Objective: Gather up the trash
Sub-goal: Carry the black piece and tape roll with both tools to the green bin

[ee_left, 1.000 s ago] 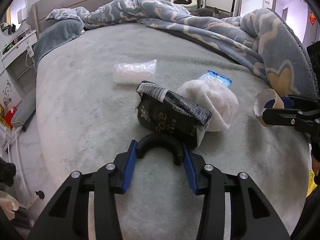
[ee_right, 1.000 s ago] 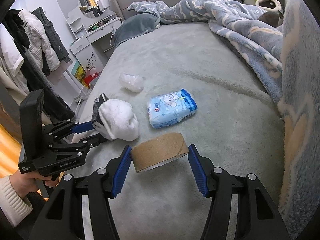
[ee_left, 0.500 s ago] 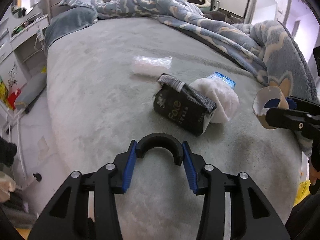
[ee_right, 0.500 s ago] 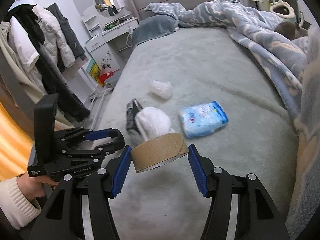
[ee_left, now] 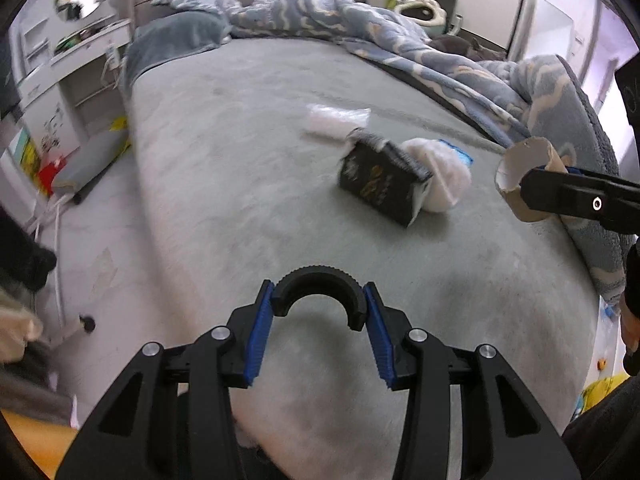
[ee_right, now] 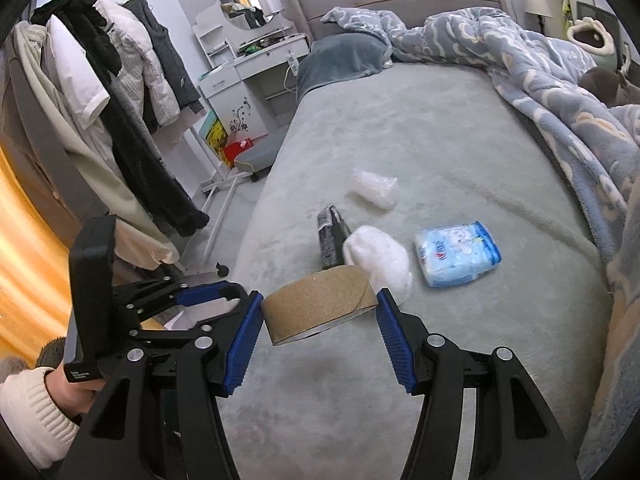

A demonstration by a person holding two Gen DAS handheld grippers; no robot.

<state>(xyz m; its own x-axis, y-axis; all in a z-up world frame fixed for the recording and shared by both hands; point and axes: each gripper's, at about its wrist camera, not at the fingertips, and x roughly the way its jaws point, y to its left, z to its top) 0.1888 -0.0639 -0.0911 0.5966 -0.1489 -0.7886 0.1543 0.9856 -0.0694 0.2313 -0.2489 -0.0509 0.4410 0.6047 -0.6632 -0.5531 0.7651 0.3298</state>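
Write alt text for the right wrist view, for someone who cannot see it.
The right gripper holds a cardboard tube crosswise between its blue jaws, above a grey bed. On the bed beyond lie a black packet, a white wad, a blue tissue pack and a clear wrapper. The left gripper is at lower left.

ahead of you the grey bed (ee_right: 420,128) lies open on its near part and toward the pillow (ee_right: 340,60). mid-bed, the black packet (ee_left: 380,188), white sock (ee_right: 380,260), blue pack (ee_right: 458,254) and clear wrapper (ee_right: 374,190) cluster. the bunched blanket (ee_right: 540,92) blocks your right; hanging coats (ee_right: 120,100) crowd your left.
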